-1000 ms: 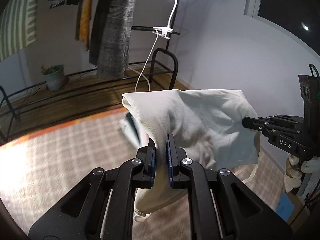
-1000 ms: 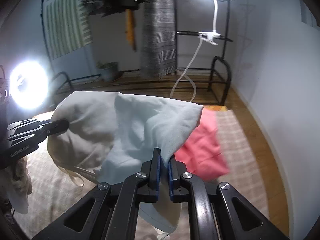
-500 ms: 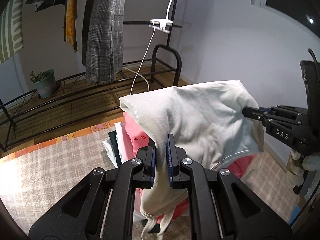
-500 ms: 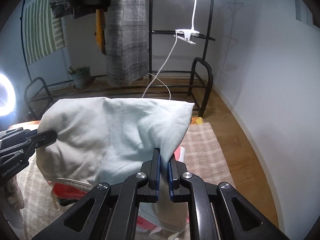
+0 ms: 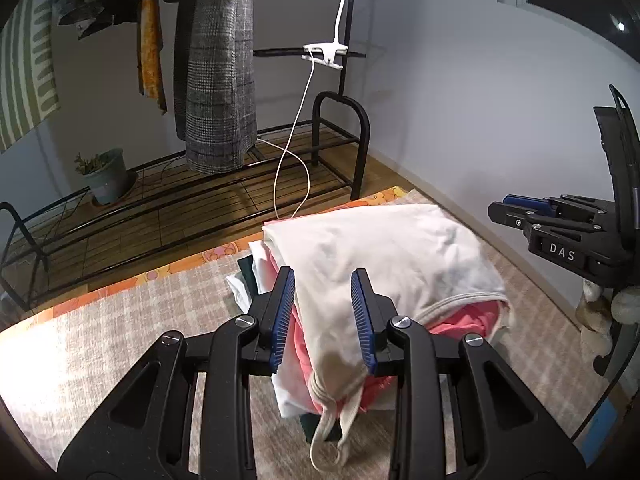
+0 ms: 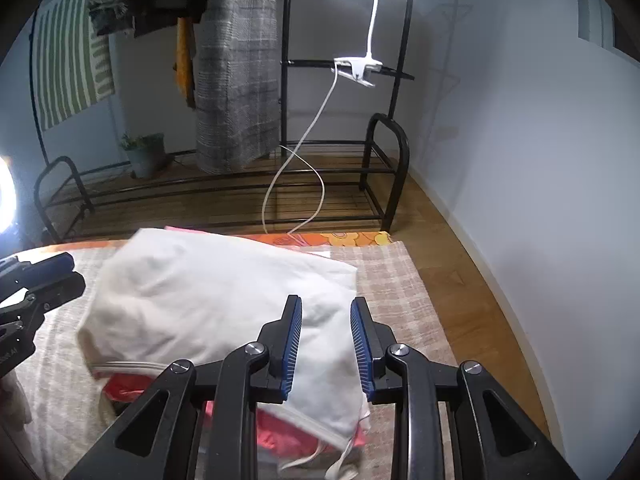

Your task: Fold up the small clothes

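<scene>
A folded cream garment lies on top of a stack of folded clothes, over a pink-red piece and white and dark pieces. It also shows in the right wrist view, above the red piece. My left gripper is open, its jaws either side of the garment's near edge. My right gripper is open, jaws astride the garment's right corner. The right gripper shows at the right edge of the left wrist view; the left gripper shows at the left edge of the right wrist view.
The stack sits on a beige checked cloth with an orange patterned border. Behind stands a black metal rack with hanging clothes, a clip lamp and cord, and a potted plant. A white wall is at right.
Both grippers lowered the cream garment onto the stack and opened, letting it go. It now rests on the pile.
</scene>
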